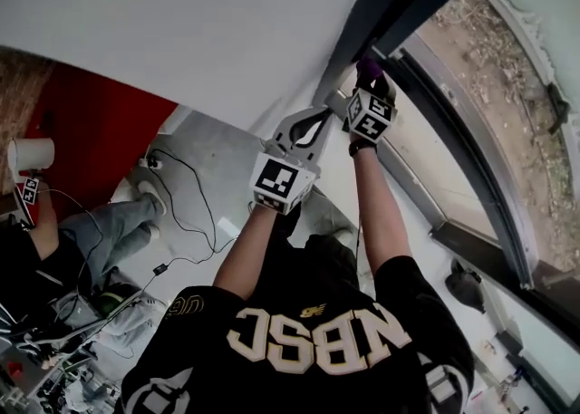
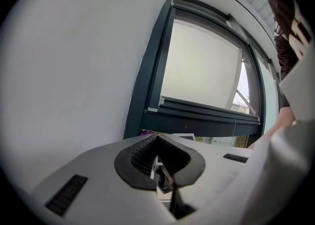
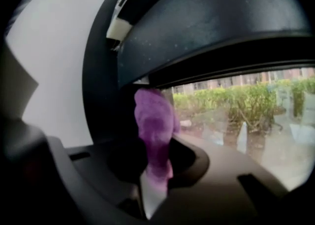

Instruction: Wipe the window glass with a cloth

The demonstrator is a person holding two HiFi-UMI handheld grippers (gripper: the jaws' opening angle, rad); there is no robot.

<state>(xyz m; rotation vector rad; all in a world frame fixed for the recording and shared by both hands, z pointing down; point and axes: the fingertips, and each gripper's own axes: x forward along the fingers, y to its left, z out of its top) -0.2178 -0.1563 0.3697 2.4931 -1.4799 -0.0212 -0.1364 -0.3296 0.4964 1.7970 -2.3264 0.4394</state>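
Two grippers are raised together at the top corner of the window. The right gripper (image 3: 154,172) has its jaws clamped on a purple cloth (image 3: 153,130), which stands up out of the jaws. The left gripper (image 2: 158,138) has its jaws closed tip to tip with nothing between them, and hangs just beside its partner. The cloth's free end sits tucked under the dark window frame (image 3: 206,32), right where the window glass (image 3: 236,115) begins; whether it presses the pane cannot be told. To wipe well, I judge that the wad should be laid flatter against the glass so that fabric, not the hard jaw tips, meets it. The stroke should then run along the frame's lower edge and away from the corner, in overlapping passes downward. Room is tight on one side: the frame upright and the white wall (image 1: 181,23) close off that way. The bare pane, with shrubs showing through it, offers a free sweep the other way and below. The idle left gripper (image 1: 317,122) is best held back toward the wall, clear of the right gripper's (image 1: 370,86) path.
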